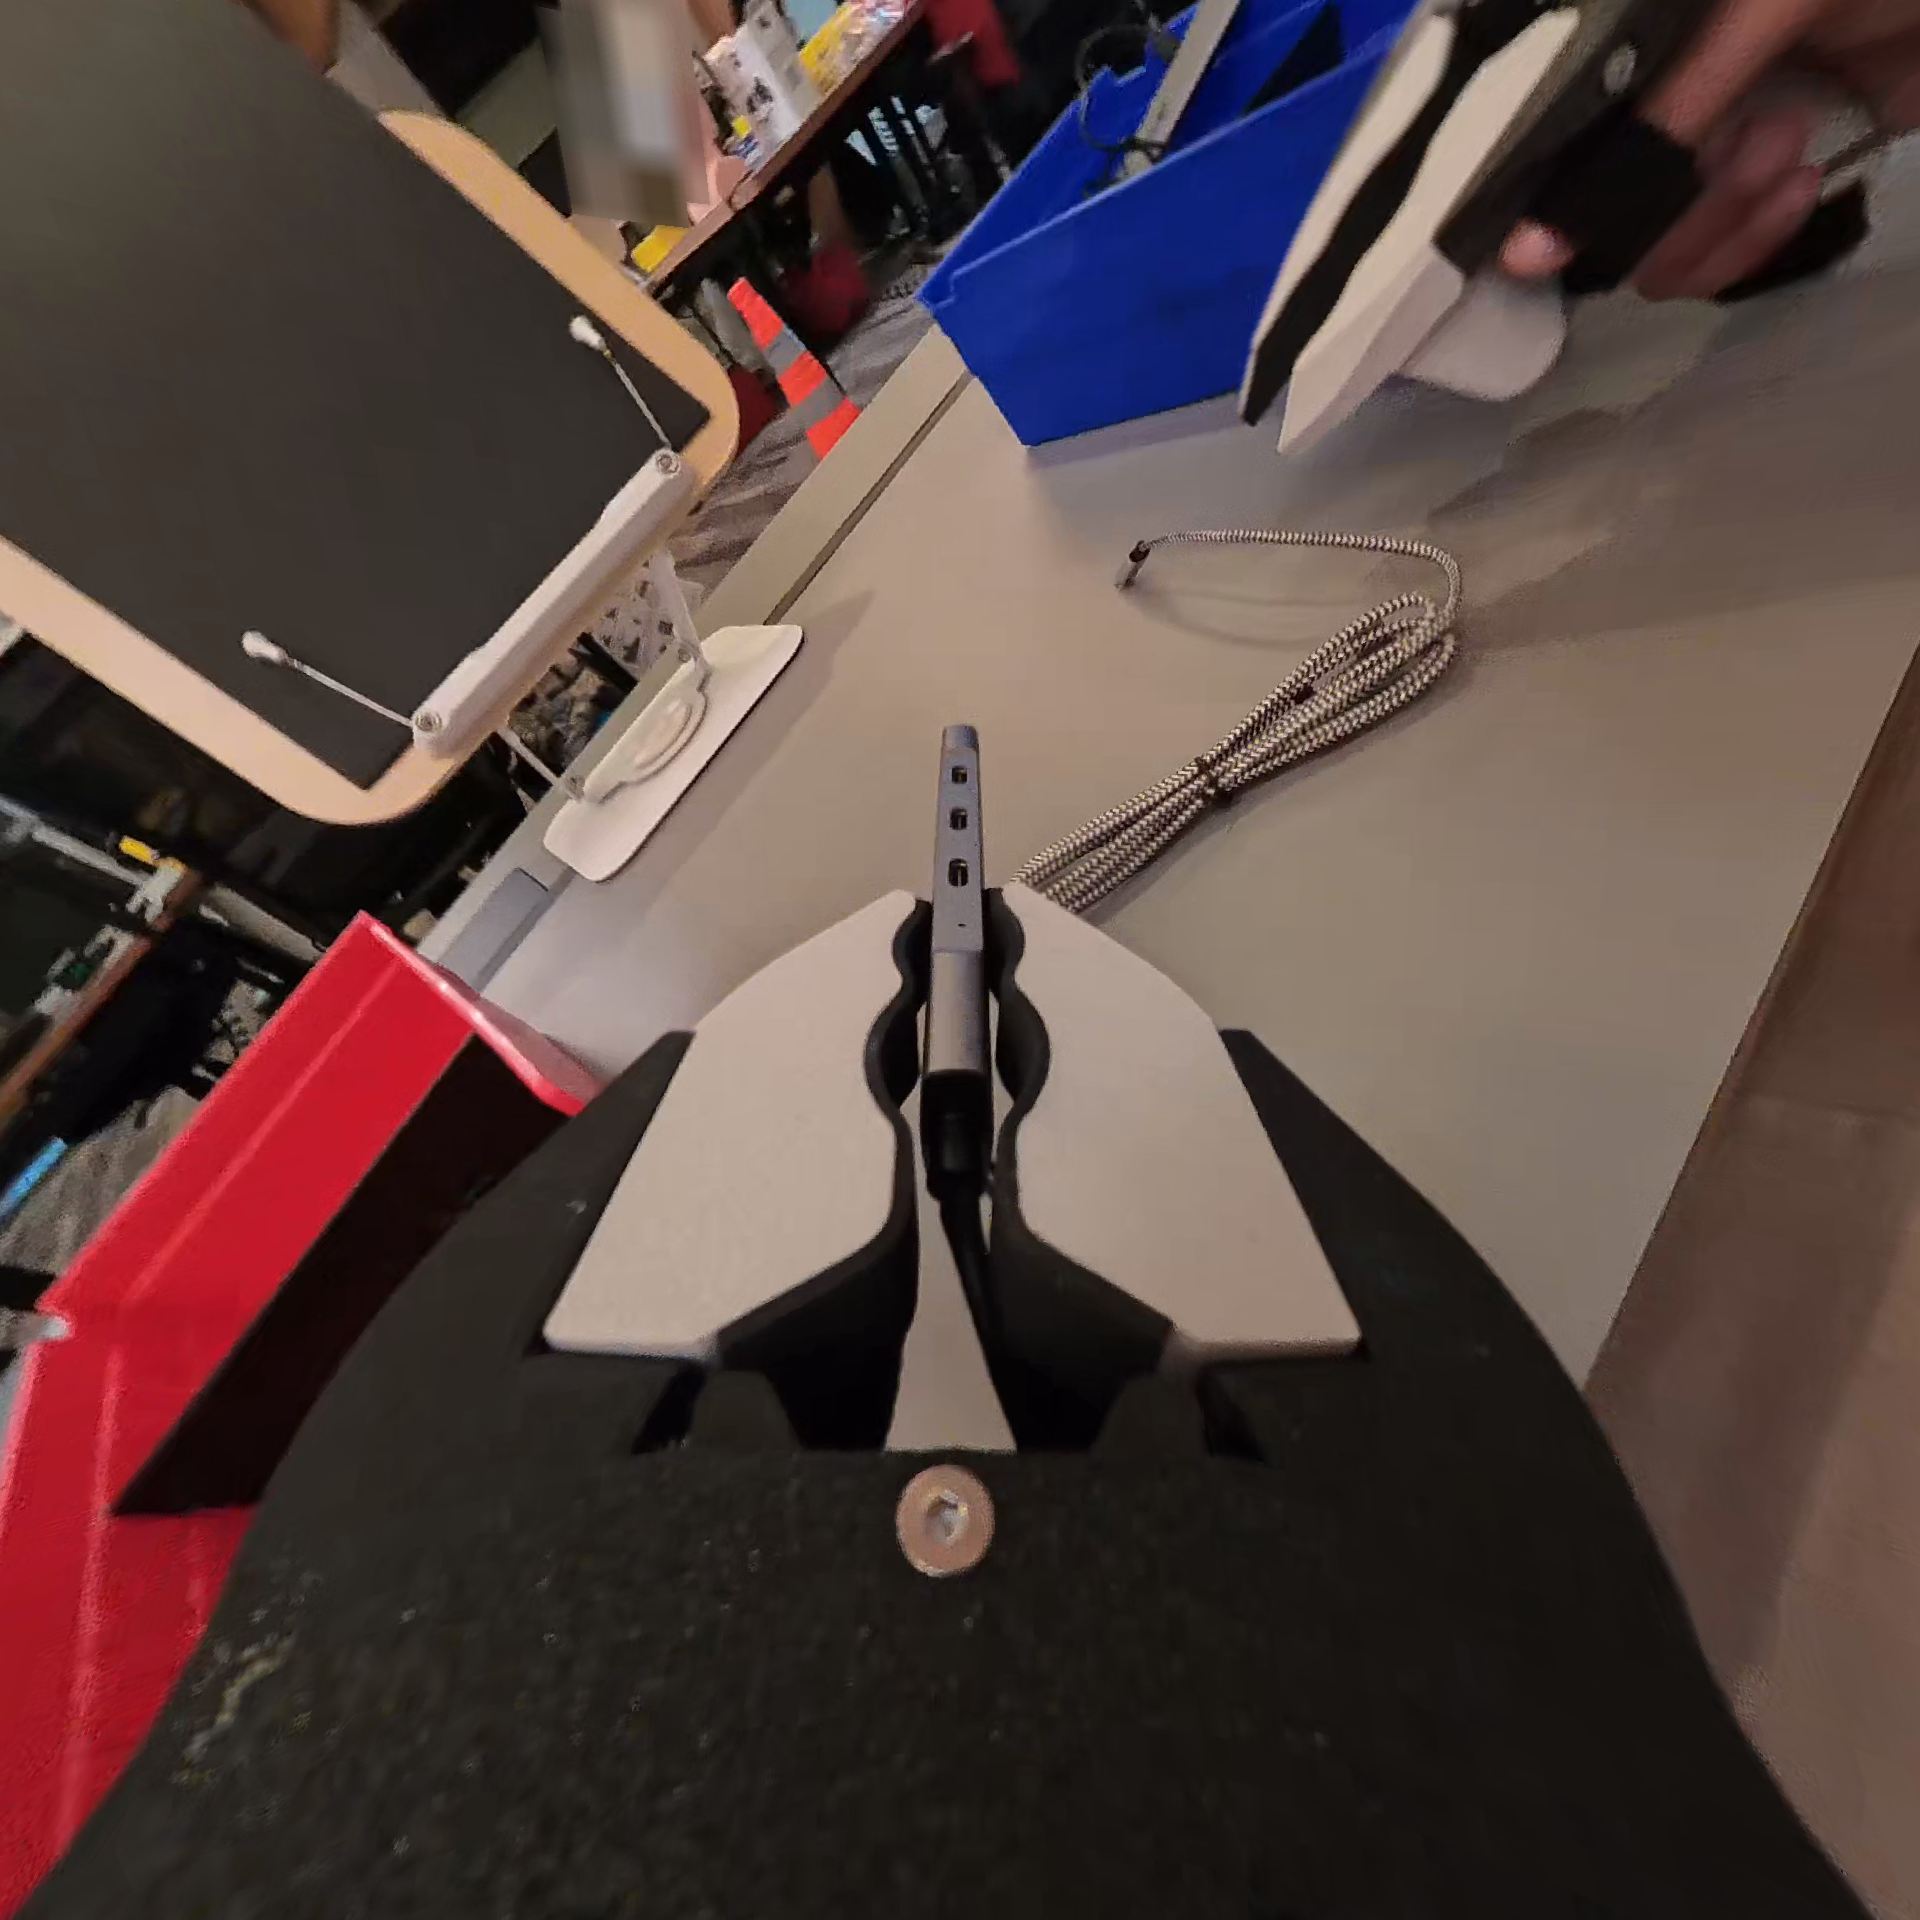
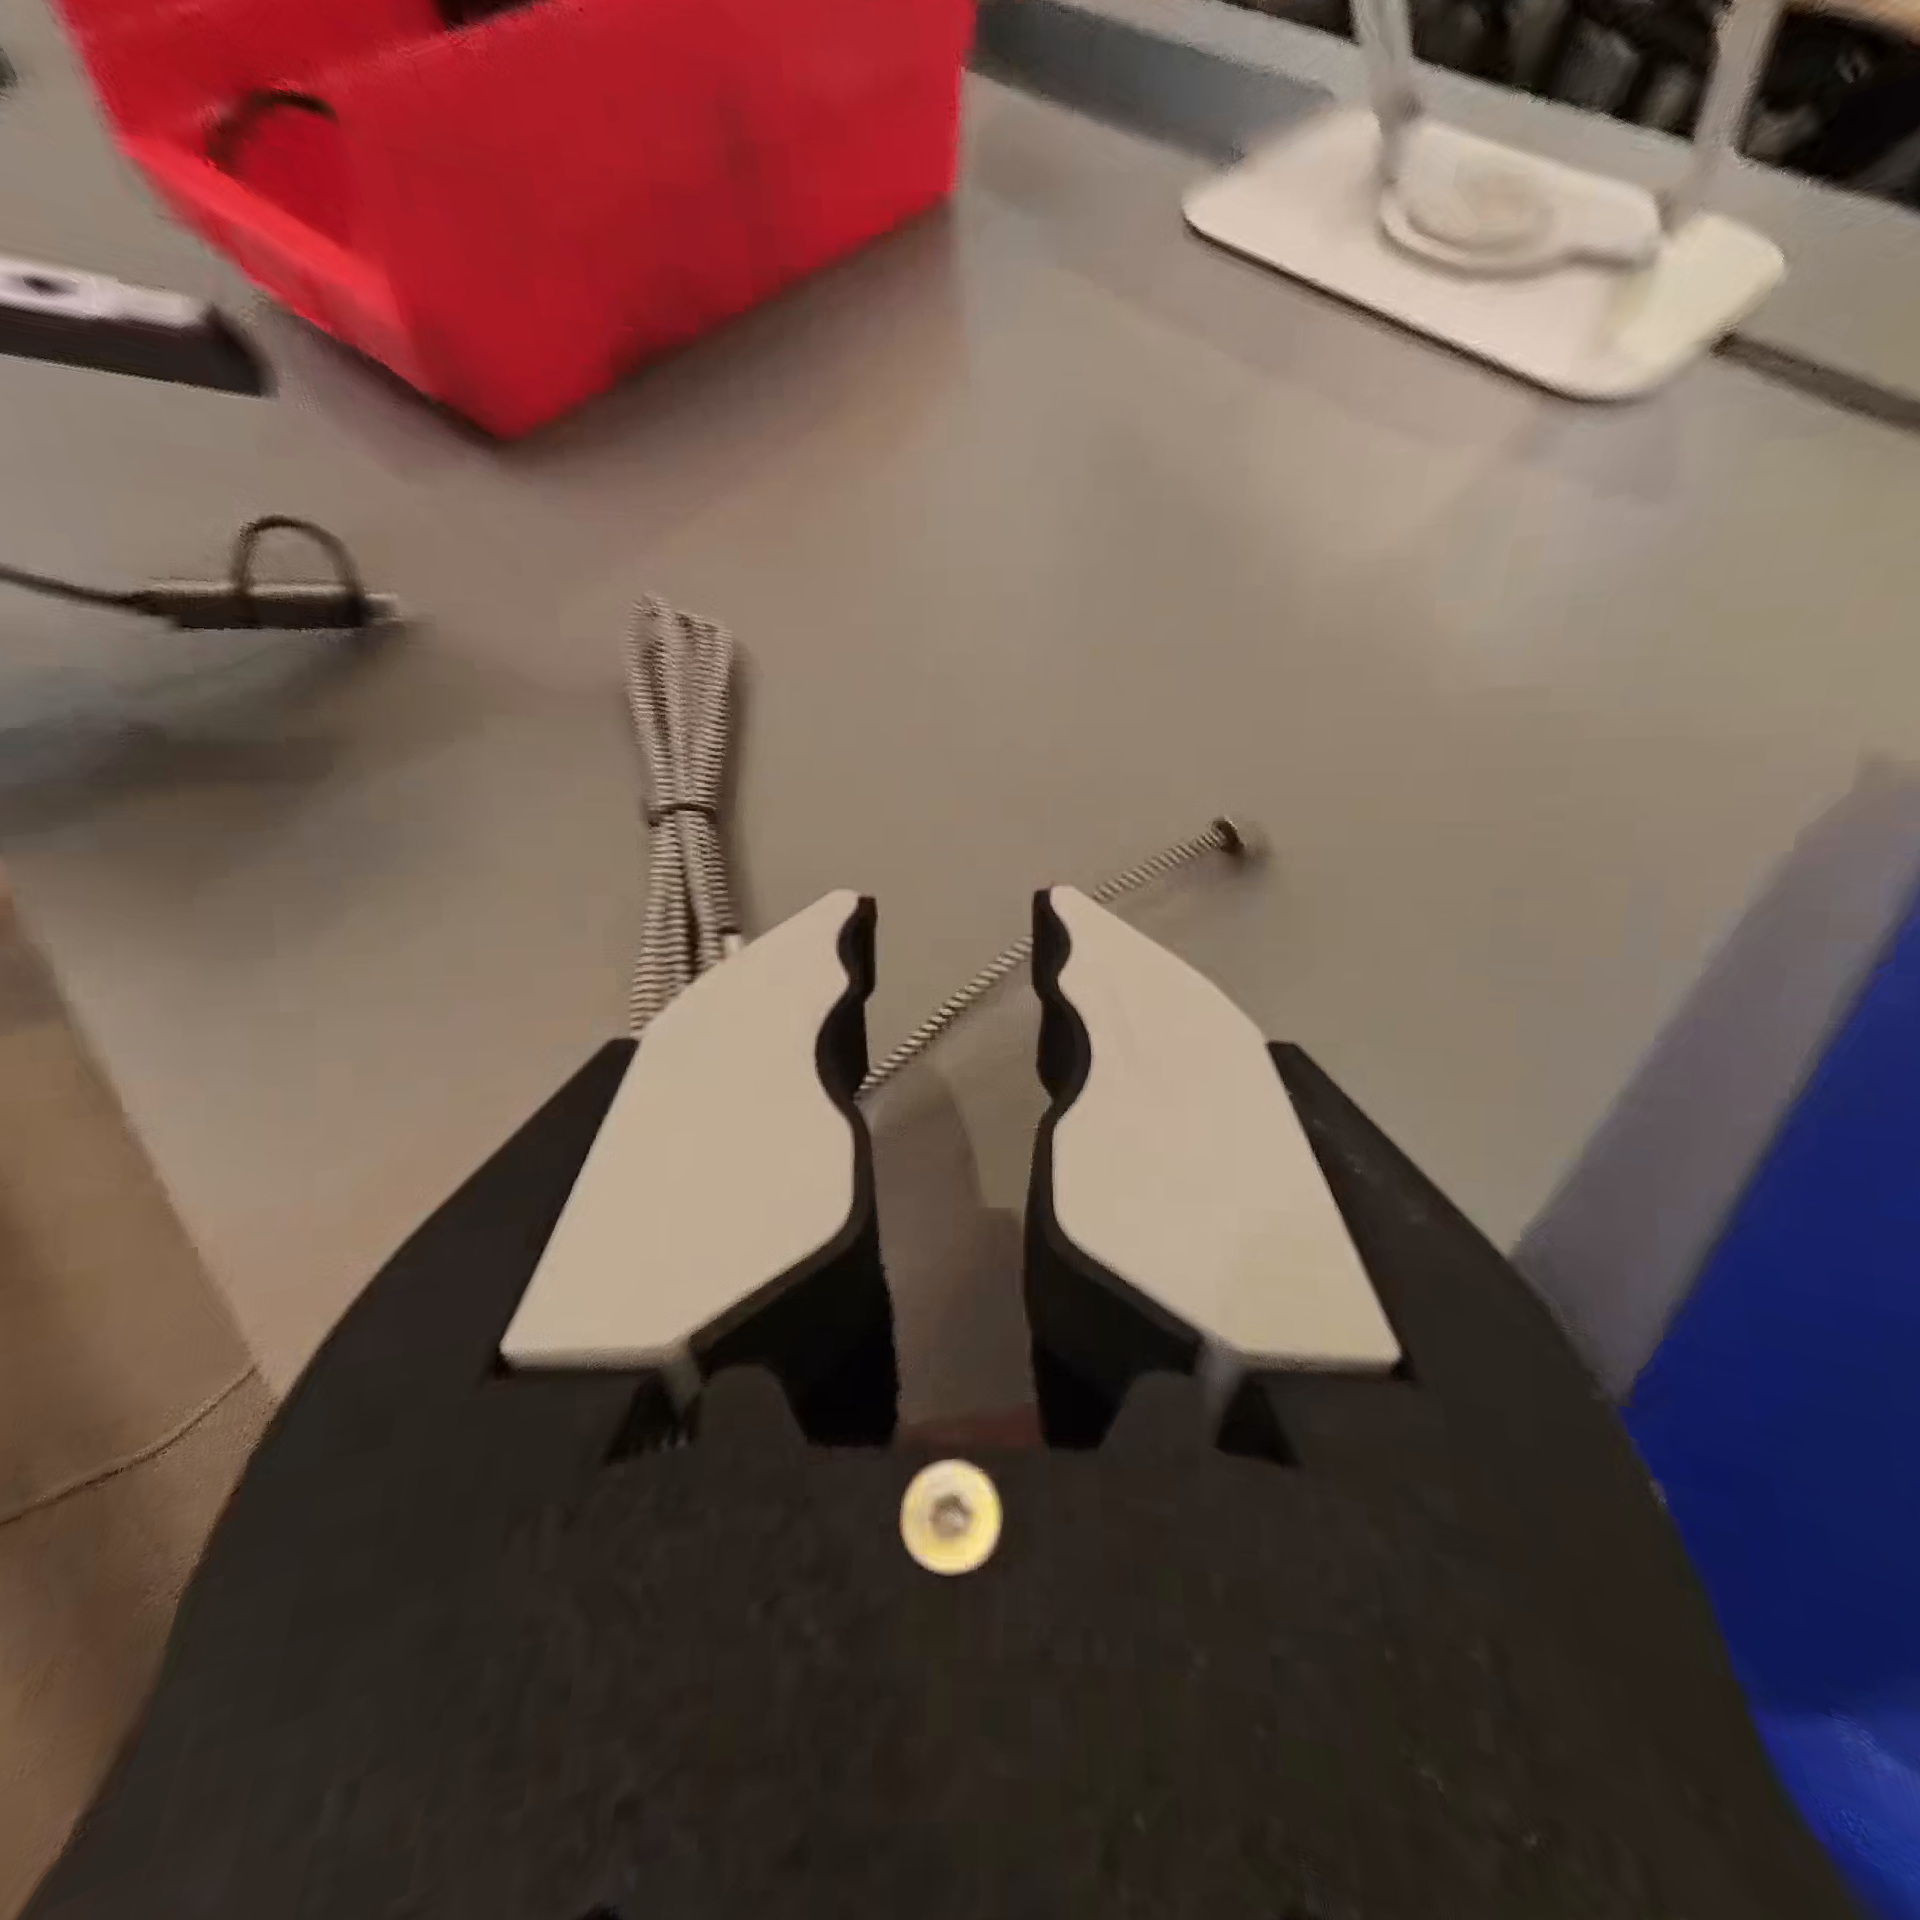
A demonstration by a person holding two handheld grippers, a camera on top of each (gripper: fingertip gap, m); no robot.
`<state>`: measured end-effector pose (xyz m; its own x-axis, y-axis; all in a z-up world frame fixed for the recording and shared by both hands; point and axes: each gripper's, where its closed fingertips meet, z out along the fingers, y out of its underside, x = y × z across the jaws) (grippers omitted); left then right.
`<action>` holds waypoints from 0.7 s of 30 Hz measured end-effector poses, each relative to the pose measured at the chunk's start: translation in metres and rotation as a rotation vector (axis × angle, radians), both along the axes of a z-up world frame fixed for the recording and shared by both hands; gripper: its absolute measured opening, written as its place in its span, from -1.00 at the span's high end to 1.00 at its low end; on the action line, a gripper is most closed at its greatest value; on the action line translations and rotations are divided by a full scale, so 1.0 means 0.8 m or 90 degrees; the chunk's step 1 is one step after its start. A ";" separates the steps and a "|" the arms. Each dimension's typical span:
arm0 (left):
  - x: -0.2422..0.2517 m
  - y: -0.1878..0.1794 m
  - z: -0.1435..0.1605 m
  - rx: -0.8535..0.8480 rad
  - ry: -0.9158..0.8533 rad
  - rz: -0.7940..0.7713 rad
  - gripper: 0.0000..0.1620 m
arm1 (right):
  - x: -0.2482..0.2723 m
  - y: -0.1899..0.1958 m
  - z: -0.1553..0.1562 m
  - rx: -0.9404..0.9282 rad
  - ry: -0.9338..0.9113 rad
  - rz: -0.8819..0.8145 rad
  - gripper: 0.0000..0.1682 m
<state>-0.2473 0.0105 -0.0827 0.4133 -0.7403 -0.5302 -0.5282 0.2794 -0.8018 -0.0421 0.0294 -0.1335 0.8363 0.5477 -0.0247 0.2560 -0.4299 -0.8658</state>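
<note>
My left gripper (image 1: 958, 904) is shut on a slim grey USB hub (image 1: 960, 800), which sticks forward between the fingers with its row of ports facing up; its black cable runs back between the jaws. A bundled black-and-white braided cable (image 1: 1340, 675) lies on the grey table (image 1: 1351, 1091) ahead to the right, its plug end (image 1: 1132, 561) loose. My right gripper (image 2: 954, 914) is open and empty, hovering just above that braided cable (image 2: 681, 727), with the plug end (image 2: 1231, 831) ahead to the right. It also shows at the upper right of the left wrist view (image 1: 1273, 416), held by a hand.
A red bin (image 1: 312, 1143) stands at the left and a blue bin (image 1: 1122, 291) at the back right. A dark screen on a white stand (image 1: 675, 748) stands at the far table edge. A black plug with a tether loop (image 2: 260, 608) lies at the left. One gripper's finger ends stand about 20 centimeters off the other's.
</note>
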 end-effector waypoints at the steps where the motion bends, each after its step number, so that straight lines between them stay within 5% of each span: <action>1: 0.000 0.002 -0.001 0.001 -0.012 0.014 0.89 | 0.008 0.007 -0.007 -0.021 0.010 -0.039 0.67; 6: 0.007 0.005 -0.007 0.060 0.016 0.029 0.89 | 0.025 0.048 -0.032 -0.122 0.103 -0.193 0.55; 11: 0.015 -0.004 -0.014 0.070 0.039 0.011 0.89 | 0.029 0.075 -0.031 -0.111 0.057 -0.317 0.56; 21: 0.024 -0.002 -0.021 0.095 0.063 -0.013 0.89 | 0.041 0.092 -0.071 -0.192 -0.001 -0.387 0.92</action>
<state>-0.2282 0.0085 -0.0992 0.3390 -0.6586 -0.6718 -0.5955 0.4026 -0.6952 -0.0093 0.1027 -0.1905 0.9935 -0.0502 -0.1020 -0.1067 -0.7207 -0.6850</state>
